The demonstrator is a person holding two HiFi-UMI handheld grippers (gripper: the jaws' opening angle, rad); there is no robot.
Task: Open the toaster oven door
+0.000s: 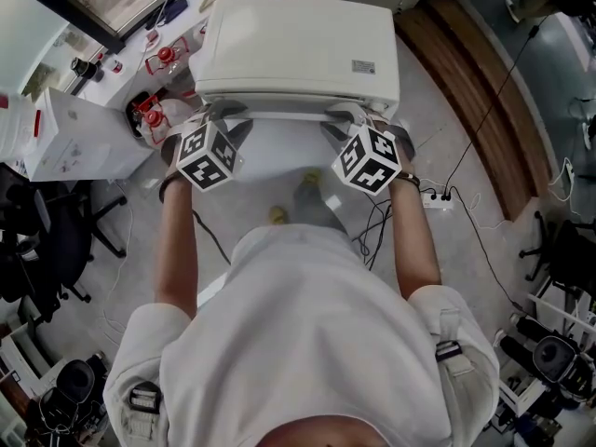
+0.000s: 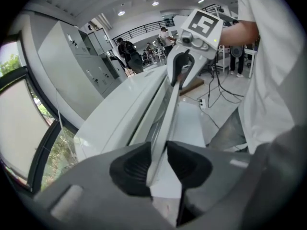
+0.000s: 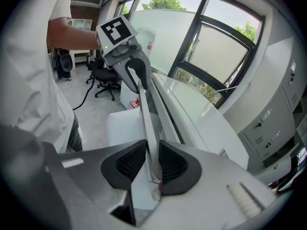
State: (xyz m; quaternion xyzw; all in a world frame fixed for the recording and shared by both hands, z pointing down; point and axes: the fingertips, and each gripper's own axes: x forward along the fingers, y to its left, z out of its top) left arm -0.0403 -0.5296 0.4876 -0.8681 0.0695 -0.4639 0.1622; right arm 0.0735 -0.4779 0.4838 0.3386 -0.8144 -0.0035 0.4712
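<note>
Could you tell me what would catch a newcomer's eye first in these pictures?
The big white toaster oven fills the top centre of the head view, right in front of the person. Both tools are clamped on its door handle: the left gripper at one end, the right gripper at the other. Their black-and-white marker cubes stand out just below the oven's front edge.

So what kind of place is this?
Likely a lab or workshop office rather than a kitchen: the toaster oven shares the room with an office chair, a trailing power strip and grey lockers.
</note>
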